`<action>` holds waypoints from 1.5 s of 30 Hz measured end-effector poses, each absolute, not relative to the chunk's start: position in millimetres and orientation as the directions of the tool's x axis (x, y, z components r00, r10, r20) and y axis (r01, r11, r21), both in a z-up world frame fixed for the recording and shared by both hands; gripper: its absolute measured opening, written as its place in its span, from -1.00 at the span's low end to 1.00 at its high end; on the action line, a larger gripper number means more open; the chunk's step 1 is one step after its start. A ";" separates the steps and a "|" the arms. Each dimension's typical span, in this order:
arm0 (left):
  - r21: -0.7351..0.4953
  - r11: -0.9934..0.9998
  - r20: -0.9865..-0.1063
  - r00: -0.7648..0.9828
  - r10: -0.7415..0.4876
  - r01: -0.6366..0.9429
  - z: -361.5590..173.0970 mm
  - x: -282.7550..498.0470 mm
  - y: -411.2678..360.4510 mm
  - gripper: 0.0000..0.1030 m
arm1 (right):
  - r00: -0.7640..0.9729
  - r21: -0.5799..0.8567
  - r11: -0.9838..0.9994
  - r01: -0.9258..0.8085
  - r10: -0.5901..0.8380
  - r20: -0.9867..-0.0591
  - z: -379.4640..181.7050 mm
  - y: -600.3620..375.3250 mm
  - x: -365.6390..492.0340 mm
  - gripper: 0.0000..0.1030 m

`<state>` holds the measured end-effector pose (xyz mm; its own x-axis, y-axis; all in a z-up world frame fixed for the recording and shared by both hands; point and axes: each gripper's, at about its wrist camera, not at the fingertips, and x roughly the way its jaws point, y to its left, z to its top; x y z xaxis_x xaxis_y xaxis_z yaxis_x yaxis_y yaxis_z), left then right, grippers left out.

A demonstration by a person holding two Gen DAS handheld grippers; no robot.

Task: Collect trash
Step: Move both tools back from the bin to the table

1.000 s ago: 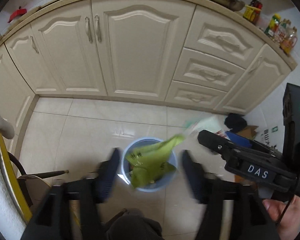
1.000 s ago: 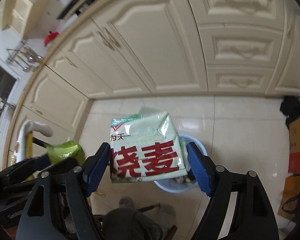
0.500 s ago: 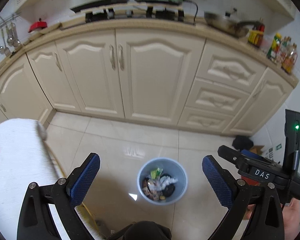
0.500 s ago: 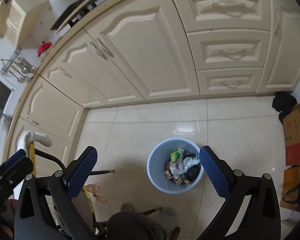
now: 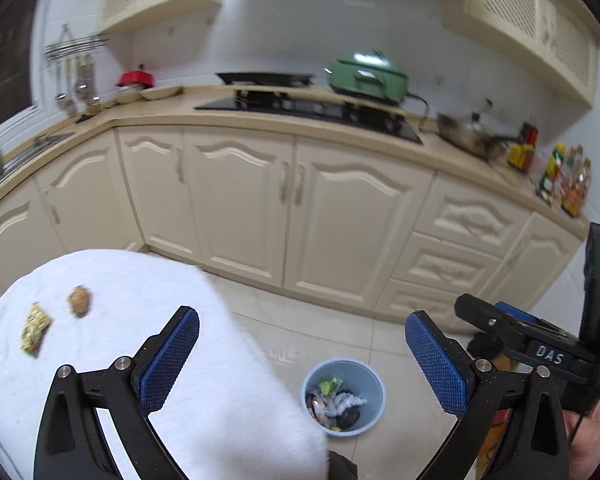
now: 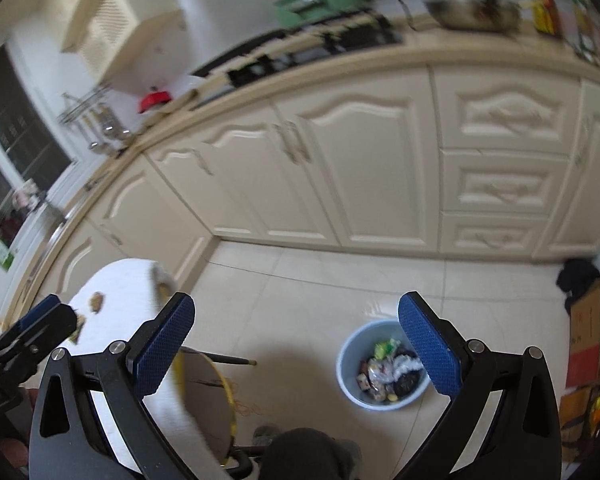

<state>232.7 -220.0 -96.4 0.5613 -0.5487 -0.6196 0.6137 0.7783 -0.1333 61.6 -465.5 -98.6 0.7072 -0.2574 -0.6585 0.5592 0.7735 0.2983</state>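
Observation:
A pale blue trash bin (image 5: 366,380) (image 6: 350,350) stands on the tiled floor, holding wrappers and crumpled paper. My left gripper (image 5: 300,350) hangs open and empty above the floor, between the bin and a round table under a white cloth (image 5: 120,312). On that cloth lie a small yellow-green wrapper (image 5: 35,328) and a brown scrap (image 5: 79,301). My right gripper (image 6: 294,334) is open and empty too, high above the floor with the bin just inside its right finger. The right gripper's body (image 5: 540,350) shows at the left wrist view's right edge.
Cream cabinets (image 5: 340,216) and a counter with a stove, green pot (image 5: 366,74) and pan run along the back. Cardboard boxes (image 6: 588,332) and a dark bundle (image 6: 578,276) sit at the right wall. A person's dark trouser knee (image 6: 300,452) shows below.
A second ago each gripper had a wrapper between its jaws over the bin. Both opened, the wrappers landed in the bin, and both grippers rose and tilted up; the left swung over the table.

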 end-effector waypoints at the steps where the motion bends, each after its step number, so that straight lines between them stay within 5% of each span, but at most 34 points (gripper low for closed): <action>1: -0.140 0.788 -0.610 0.574 -0.546 0.600 -92.4 228.8 -203.1 0.97 | 0.713 0.296 0.781 0.551 -0.256 -0.653 -94.7 -459.9 65.2 1.00; 15: -0.120 0.908 -0.492 0.770 -0.405 0.401 -50.1 172.9 -37.5 0.97 | 0.809 0.220 0.918 0.330 -0.155 -0.567 -36.8 -327.4 125.7 1.00; 27: -0.138 0.961 -0.462 0.842 -0.278 0.242 -64.7 147.7 46.9 0.98 | 0.834 0.124 0.982 0.140 -0.050 -0.549 -22.4 -213.7 182.4 1.00; 45: -0.057 0.976 -0.696 0.692 -0.191 0.212 -158.8 324.2 -22.9 0.99 | 0.690 0.082 0.989 0.126 -0.028 -0.723 -124.7 -218.9 314.0 0.99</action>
<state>324.2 -22.9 -158.8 0.6921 -0.1909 -0.6961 0.2119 0.9756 -0.0568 314.0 -218.9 -124.7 0.6898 -0.0277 -0.7235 0.1256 0.9887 0.0819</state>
